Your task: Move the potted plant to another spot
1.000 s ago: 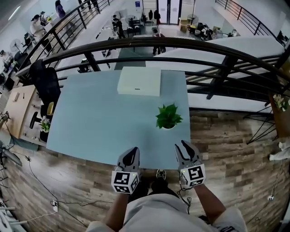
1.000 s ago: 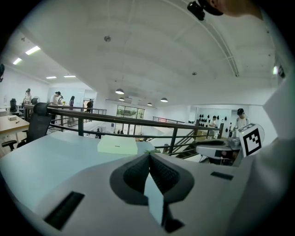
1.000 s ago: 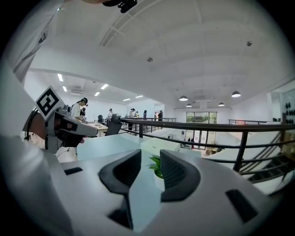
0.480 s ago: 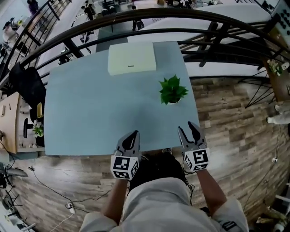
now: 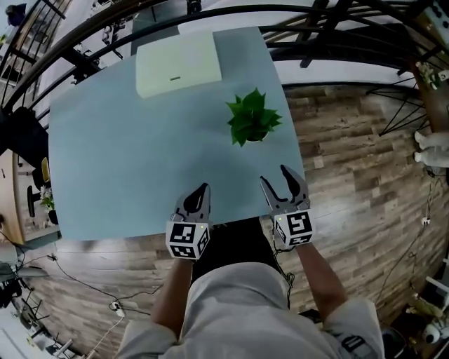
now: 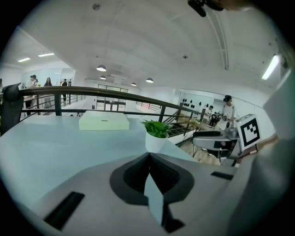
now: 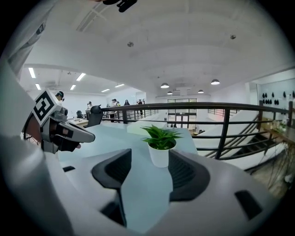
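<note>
A small green plant in a white pot (image 5: 251,120) stands upright near the right edge of the pale blue table (image 5: 126,154). Both grippers hover over the table's near edge, well short of the pot. My left gripper (image 5: 200,191) is shut with its tips meeting (image 6: 149,154); the potted plant (image 6: 156,136) is ahead and slightly right of it. My right gripper (image 5: 276,177) is open and its jaws have just been opening, with nothing held. In the right gripper view the potted plant (image 7: 160,145) shows beyond the gap between the jaws (image 7: 150,161).
A flat white box (image 5: 178,64) lies at the table's far side. A dark metal railing (image 5: 337,21) runs behind the table, above a lower floor. Wooden flooring (image 5: 351,161) lies to the right. A dark chair (image 5: 21,133) stands off the left edge.
Both grippers have come forward over the table's near edge and sunk. The right gripper's jaws have spread apart. The head view has tipped further down.
</note>
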